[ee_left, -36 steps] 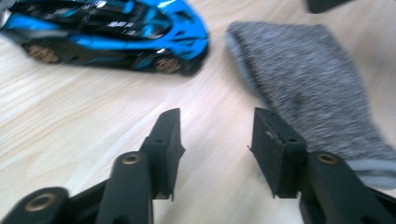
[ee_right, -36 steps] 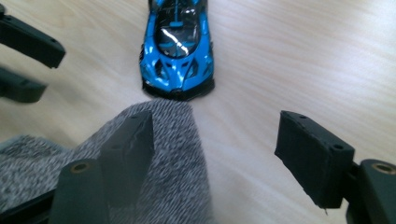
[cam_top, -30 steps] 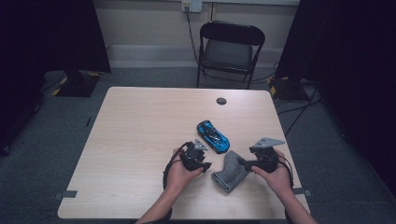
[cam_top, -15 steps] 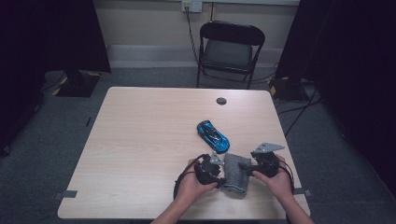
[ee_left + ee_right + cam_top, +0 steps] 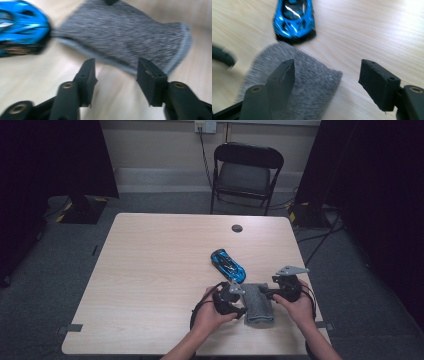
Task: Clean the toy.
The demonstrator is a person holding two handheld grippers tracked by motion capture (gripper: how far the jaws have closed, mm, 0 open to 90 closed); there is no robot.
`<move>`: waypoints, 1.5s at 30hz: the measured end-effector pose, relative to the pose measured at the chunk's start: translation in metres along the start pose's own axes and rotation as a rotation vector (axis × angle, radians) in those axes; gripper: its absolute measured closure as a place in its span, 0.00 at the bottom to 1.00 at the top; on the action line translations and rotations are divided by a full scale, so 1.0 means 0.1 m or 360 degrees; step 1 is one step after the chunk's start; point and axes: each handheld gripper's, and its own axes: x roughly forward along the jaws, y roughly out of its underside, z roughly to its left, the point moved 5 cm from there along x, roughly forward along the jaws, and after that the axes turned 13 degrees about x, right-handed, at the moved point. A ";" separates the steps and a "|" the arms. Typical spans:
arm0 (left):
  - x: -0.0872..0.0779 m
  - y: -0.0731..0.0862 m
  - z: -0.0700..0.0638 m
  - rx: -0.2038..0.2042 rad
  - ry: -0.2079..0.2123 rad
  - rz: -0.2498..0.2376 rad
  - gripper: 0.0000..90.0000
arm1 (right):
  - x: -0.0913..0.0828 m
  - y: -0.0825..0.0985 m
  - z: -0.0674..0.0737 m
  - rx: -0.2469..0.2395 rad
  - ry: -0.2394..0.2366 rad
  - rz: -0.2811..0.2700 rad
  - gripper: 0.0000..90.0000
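A grey cloth [image 5: 259,304] lies folded on the table [image 5: 150,270], near the front edge and right of the middle, between the two grippers. Its far end comes up to the tail of a blue toy car [image 5: 228,265], which sits at a slant just beyond it; in the left gripper view the cloth [image 5: 125,37] seems to touch the car [image 5: 22,27], though blur makes that hard to confirm.

The left gripper [image 5: 239,301] is at the cloth's left edge, held in the left hand [image 5: 212,312]. Its jaws have just been opening, and its own view [image 5: 116,72] shows them partly apart with bare table between the pads. The cloth's hemmed edge lies just past the tips, so nothing is gripped.

The right gripper [image 5: 267,292] is at the cloth's right side, held in the right hand [image 5: 300,305], with its grey plate on top. In its own view [image 5: 329,75] the jaws stand wide. The left jaw hangs over the cloth [image 5: 297,85] and the right jaw over bare wood, with the cloth's corner in the gap. The pads do not press on it. The car [image 5: 294,20] shows ahead, nose pointing away, just past the cloth's far edge.

A small dark disc [image 5: 237,228] rests near the table's far edge, well apart from the rest. A black folding chair [image 5: 245,175] stands beyond the table.
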 end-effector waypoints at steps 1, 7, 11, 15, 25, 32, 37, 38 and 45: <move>-0.04 0.01 0.06 0.0004 -0.0026 -0.0016 0.46 | -0.03 -0.01 0.04 0.0015 -0.0021 -0.0018 0.30; -0.19 0.05 0.36 -0.0002 -0.0144 -0.0064 0.36 | -0.20 0.08 0.31 0.0024 -0.0071 -0.0054 0.30; -0.23 0.02 0.55 -0.0010 -0.0196 -0.0066 0.32 | -0.23 0.20 0.45 0.0058 -0.0100 -0.0031 0.30; -0.24 -0.03 0.77 -0.0028 -0.0259 -0.0086 0.26 | -0.19 0.34 0.53 0.0049 -0.0065 0.0020 0.30; 0.04 -0.18 1.20 -0.0043 -0.0293 -0.0061 0.20 | -0.05 0.48 0.56 -0.0018 0.0031 0.0080 0.30; 0.22 -0.11 1.27 -0.0061 -0.0305 0.0020 0.18 | 0.01 0.52 0.57 -0.0053 0.0088 0.0112 0.33; 0.29 -0.10 1.26 -0.0062 -0.0287 0.0027 0.18 | 0.01 0.51 0.56 -0.0048 0.0098 0.0121 0.35; 0.30 -0.09 1.26 -0.0051 -0.0293 0.0046 0.17 | 0.02 0.51 0.55 -0.0042 0.0089 0.0120 0.35; 0.32 -0.08 1.28 -0.0053 -0.0305 0.0061 0.14 | 0.02 0.50 0.55 -0.0044 0.0094 0.0117 0.36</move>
